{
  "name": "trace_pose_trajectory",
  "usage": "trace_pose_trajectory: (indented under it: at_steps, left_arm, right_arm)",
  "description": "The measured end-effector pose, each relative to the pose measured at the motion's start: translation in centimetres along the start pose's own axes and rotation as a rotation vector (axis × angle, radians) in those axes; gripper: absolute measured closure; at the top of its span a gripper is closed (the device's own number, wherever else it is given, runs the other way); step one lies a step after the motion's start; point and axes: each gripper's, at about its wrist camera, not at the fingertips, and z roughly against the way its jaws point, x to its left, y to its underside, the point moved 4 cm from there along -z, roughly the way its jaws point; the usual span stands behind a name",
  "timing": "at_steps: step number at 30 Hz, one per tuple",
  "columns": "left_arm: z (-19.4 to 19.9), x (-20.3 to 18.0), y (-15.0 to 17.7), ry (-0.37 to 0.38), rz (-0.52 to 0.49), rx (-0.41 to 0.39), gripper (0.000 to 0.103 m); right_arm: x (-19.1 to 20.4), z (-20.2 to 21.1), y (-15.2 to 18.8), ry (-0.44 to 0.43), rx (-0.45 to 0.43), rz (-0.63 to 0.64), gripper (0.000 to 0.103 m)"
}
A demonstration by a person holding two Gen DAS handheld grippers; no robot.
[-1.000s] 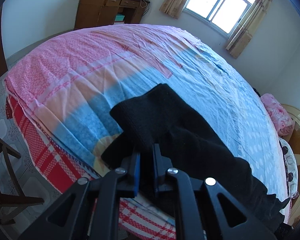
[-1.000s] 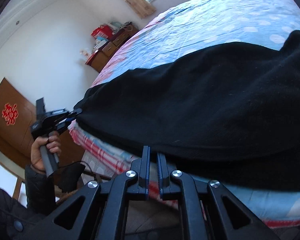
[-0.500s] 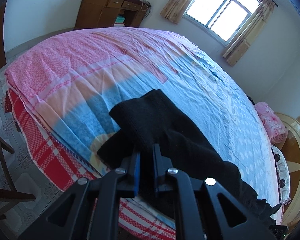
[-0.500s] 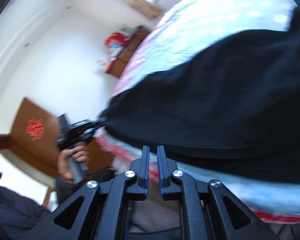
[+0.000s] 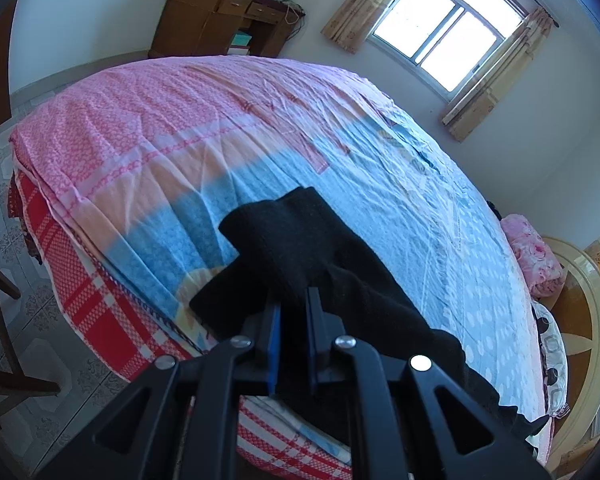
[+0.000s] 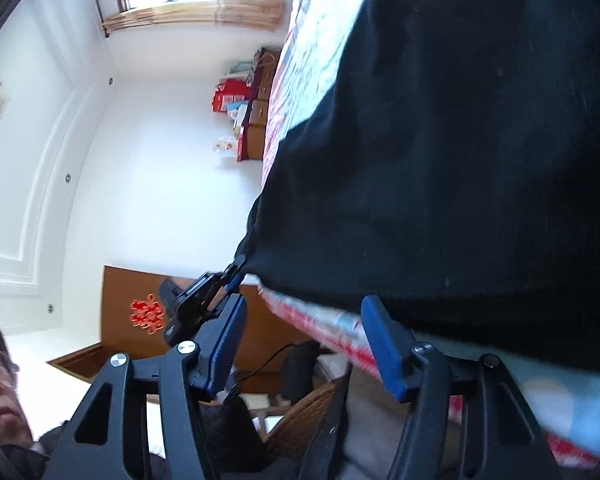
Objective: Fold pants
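Black pants (image 5: pixel 320 256) lie folded along the near edge of the bed (image 5: pixel 180 128), one end doubled over. My left gripper (image 5: pixel 294 300) is shut on a fold of the pants near that end. The right wrist view also catches the left gripper (image 6: pixel 236 268) pinching the corner of the pants (image 6: pixel 460 140). My right gripper (image 6: pixel 304 320) is rolled over beside the bed edge. Its jaws are opening, and the blue pads (image 6: pixel 382 344) stand wide apart. Nothing is pressed between them; the pants' lower edge passes just above the right-hand pad.
The bed has a pink, blue and red-checked sheet (image 5: pixel 100 312). A wooden desk (image 5: pixel 224 12) with boxes stands at the far wall beside a window (image 5: pixel 440 36). A pink bundle (image 5: pixel 536 264) lies by the headboard. A dark chair (image 5: pixel 0 320) stands on the floor at left. A person (image 6: pixel 4 400) is at lower left.
The right gripper's jaws went from shut to wide apart while its view rolled sharply and sank. The left gripper stayed shut on the pants and barely shifted.
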Motion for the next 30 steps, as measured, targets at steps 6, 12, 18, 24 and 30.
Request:
trace_pose_trajectory:
  at_steps: [6, 12, 18, 24, 30]
  left_arm:
    - [0.2, -0.3, -0.1, -0.007, -0.012, -0.006, 0.091]
    - [0.7, -0.7, -0.3, 0.011, -0.012, -0.023, 0.091]
    - [0.8, -0.6, -0.4, 0.008, -0.011, -0.024, 0.091]
    - [0.2, -0.4, -0.1, -0.012, -0.017, -0.009, 0.091]
    - [-0.1, -0.6, 0.1, -0.034, -0.051, -0.002, 0.091]
  right_arm:
    - [-1.4, 0.7, 0.0, 0.021, -0.044, -0.064, 0.043]
    - [-1.9, 0.7, 0.7, 0.127, 0.006, -0.082, 0.043]
    - [-1.7, 2.3, -0.5, 0.080, -0.133, -0.077, 0.043]
    - [-1.3, 4.3, -1.2, 0.150, -0.227, -0.009, 0.047]
    - [-0.9, 4.6, -0.8, 0.287, -0.210, 0.094, 0.099]
